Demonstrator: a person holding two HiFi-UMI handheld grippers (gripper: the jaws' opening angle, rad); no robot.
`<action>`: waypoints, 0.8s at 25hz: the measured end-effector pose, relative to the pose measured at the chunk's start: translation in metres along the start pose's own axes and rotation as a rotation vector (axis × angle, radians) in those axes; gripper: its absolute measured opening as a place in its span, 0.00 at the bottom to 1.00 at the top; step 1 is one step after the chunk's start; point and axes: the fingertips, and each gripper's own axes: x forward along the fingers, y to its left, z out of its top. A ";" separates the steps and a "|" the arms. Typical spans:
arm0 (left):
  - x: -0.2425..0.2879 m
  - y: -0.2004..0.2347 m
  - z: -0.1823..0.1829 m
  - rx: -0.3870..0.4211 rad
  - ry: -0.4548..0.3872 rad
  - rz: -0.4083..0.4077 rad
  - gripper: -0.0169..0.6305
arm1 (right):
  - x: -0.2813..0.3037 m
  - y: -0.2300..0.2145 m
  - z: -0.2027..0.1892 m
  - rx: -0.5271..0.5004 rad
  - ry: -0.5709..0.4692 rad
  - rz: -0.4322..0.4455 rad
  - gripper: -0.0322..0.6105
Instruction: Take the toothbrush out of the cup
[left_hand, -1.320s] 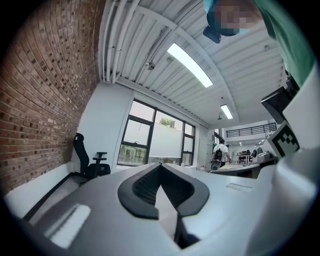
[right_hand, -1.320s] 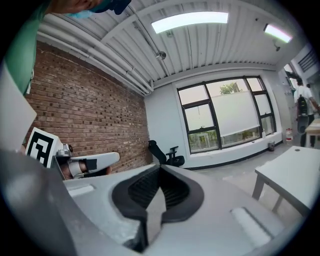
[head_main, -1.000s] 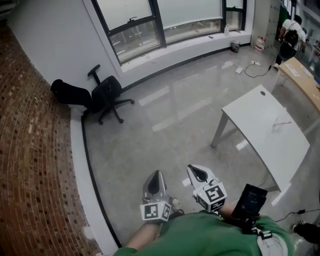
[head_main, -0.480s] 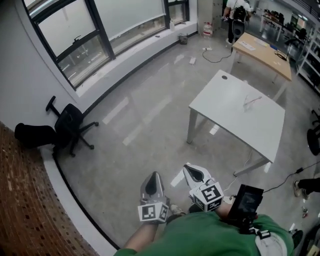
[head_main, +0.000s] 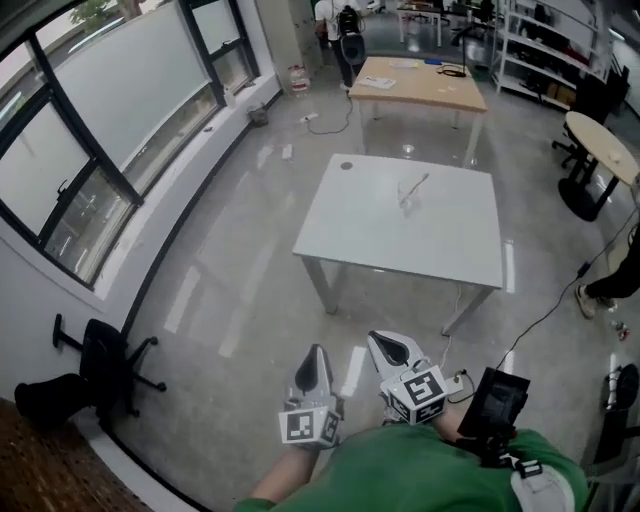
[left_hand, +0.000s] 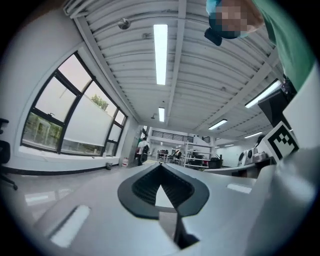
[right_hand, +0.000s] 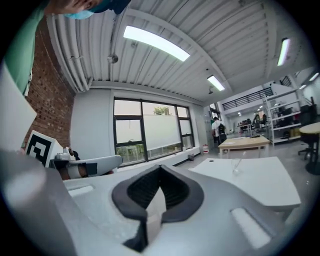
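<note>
The left gripper (head_main: 316, 355) and the right gripper (head_main: 390, 345) sit side by side low in the head view, close to the person's green shirt (head_main: 420, 475). Both point out over the floor. In the left gripper view the dark pads of the left gripper (left_hand: 161, 167) meet at their tips with nothing between them. The right gripper view shows the right gripper (right_hand: 160, 170) pressed together in the same way, also empty.

A second ago the head view faced a brick wall and a toppled office chair, and the white table lay off at the right edge. Now the white table (head_main: 400, 230) stands straight ahead, near the middle of the view. The office chair (head_main: 100, 360) has slid to the lower left, and only a corner of brick remains there. The grippers keep the same place before the body.

The clear cup (head_main: 407, 198) stands on the far half of the white table, well apart from both grippers, with the toothbrush (head_main: 419, 184) leaning out of it to the right. The right gripper view shows the cup (right_hand: 235, 169) and the toothbrush (right_hand: 240, 160) too, small and pale.

Shiny grey floor (head_main: 250, 290) lies between the grippers and the table's near edge. A cable (head_main: 545, 310) trails across the floor at the right. Beyond the white table stands a wooden table (head_main: 420, 85), with a round table (head_main: 600, 145) at the right and windows (head_main: 100, 120) along the left wall. A person (head_main: 345, 30) stands far back.
</note>
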 end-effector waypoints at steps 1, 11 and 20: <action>0.013 -0.013 -0.002 0.002 0.004 -0.039 0.03 | -0.006 -0.015 0.002 0.006 -0.008 -0.035 0.05; 0.079 -0.105 -0.018 0.019 0.056 -0.264 0.03 | -0.056 -0.111 0.006 0.069 -0.034 -0.246 0.05; 0.118 -0.135 -0.027 0.033 0.086 -0.294 0.03 | -0.063 -0.161 0.011 0.089 -0.051 -0.286 0.05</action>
